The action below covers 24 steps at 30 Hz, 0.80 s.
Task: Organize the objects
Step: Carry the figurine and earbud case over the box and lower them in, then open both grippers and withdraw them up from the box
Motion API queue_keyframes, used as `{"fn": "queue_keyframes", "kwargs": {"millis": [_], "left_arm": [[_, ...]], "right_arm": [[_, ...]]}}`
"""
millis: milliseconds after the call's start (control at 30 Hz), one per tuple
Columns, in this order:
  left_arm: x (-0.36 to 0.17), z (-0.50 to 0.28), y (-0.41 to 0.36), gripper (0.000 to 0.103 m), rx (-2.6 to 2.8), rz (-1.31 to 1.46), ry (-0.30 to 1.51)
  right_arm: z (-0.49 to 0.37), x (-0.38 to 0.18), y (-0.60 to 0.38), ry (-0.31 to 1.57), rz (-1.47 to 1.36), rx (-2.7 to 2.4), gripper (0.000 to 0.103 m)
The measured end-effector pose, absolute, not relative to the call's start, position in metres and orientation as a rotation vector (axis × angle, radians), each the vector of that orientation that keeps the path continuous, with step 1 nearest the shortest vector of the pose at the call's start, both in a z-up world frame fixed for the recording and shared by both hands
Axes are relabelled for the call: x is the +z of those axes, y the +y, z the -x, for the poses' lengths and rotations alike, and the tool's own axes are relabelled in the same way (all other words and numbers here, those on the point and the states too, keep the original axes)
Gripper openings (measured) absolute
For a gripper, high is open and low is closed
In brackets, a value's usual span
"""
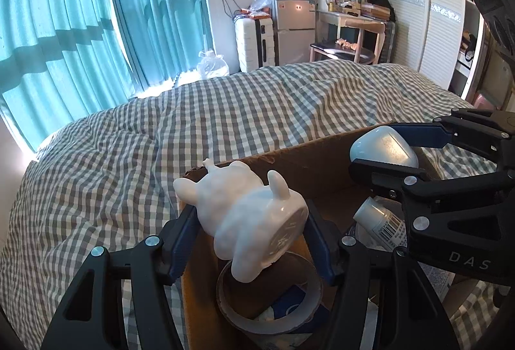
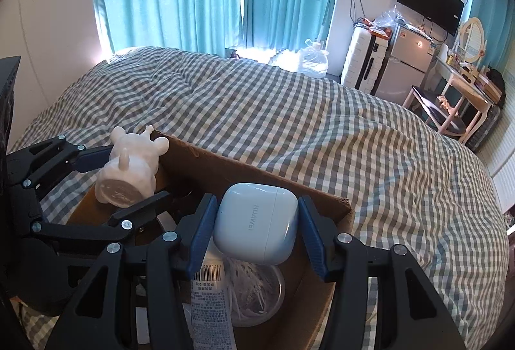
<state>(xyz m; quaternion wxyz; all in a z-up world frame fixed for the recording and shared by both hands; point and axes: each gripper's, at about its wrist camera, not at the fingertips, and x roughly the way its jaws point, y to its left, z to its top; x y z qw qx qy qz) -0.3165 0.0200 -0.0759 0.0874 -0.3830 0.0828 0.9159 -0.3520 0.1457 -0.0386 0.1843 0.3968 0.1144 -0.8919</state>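
My left gripper is clamped on a white glossy animal figurine, held over the brown cardboard box on the checked bed. My right gripper pinches a pale blue earbud case reading "HUAWEI" above the box. "DAS" shows on the right gripper's body.

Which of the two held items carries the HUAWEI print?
The pale blue earbud case in the right tool, over the cardboard box. The left tool grips an unprinted white animal figurine.
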Motion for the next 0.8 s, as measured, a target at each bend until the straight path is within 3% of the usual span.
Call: {"fn": "queue_keyframes", "kwargs": {"millis": [233, 367, 800], "left_arm": [[-0.079, 0.318, 0.019, 0.065, 2.709, 1.163, 0.233], [-0.078, 0.316, 0.020, 0.084, 2.709, 1.142, 0.231], [-0.034, 0.292, 0.012, 0.097, 2.782, 1.084, 0.162]], "right_arm": [[0.352, -0.033, 0.145, 0.289, -1.091, -2.523, 0.052], [0.351, -0.030, 0.148, 0.277, -1.088, -2.539, 0.058], [0.320, 0.015, 0.162, 0.233, -1.002, -2.625, 0.070]]}}
